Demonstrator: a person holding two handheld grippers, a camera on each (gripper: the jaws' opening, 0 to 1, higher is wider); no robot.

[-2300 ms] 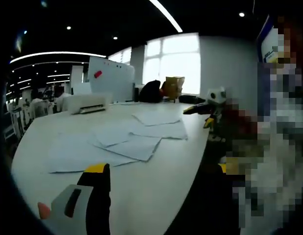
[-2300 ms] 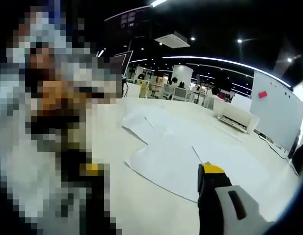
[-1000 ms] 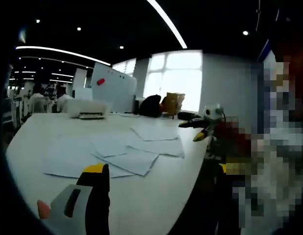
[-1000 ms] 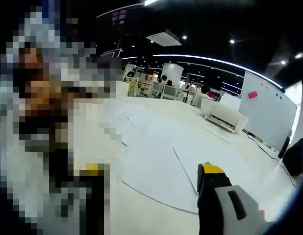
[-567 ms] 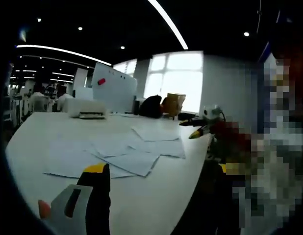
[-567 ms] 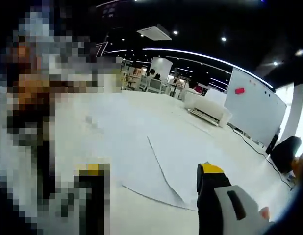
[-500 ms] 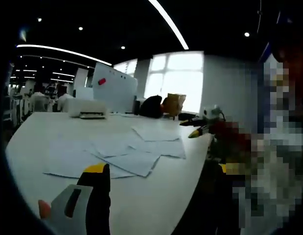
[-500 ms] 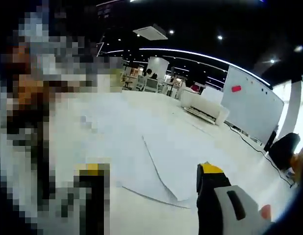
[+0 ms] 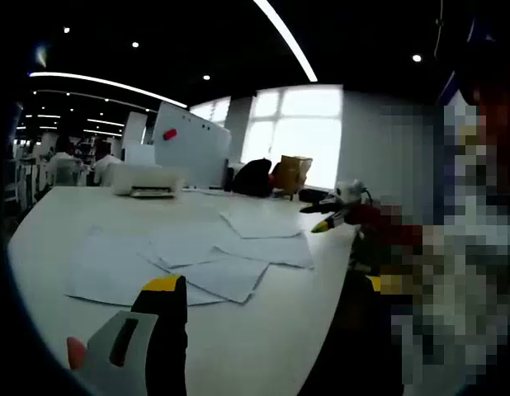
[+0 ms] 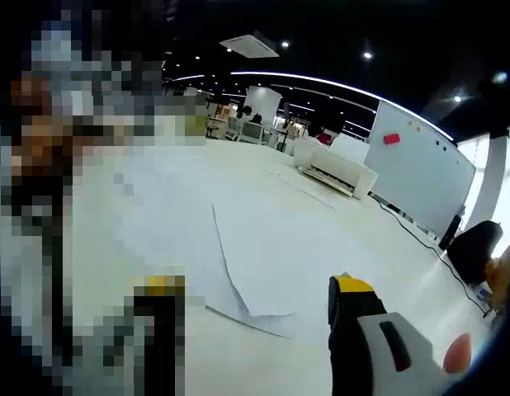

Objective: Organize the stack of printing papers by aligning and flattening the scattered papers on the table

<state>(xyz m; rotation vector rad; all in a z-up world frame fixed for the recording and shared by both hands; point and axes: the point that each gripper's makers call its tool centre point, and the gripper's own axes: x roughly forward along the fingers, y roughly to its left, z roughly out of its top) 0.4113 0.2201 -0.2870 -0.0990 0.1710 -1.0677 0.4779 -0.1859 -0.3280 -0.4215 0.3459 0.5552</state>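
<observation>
1. Hovering above the white surface (image 9: 263, 330), left tool (image 9: 263, 289) spread wide, holding nothing.
2. Hanging likewise over the sheets, right tool (image 10: 251, 289), jaws wide apart and empty.
3. Lying scattered and overlapping just ahead: printing papers (image 9: 205, 256), none squared up; seen close in the right gripper view (image 10: 263, 256).
4. Risking creases or a sheet sliding off the near edge if pushed from one side only; thin paper likely slipping under a jaw rather than gathering.

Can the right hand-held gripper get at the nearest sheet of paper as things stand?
Probably yes: the right hand-held gripper is open, the sheet lies flat just ahead of its jaws, and nothing sits between.
</observation>
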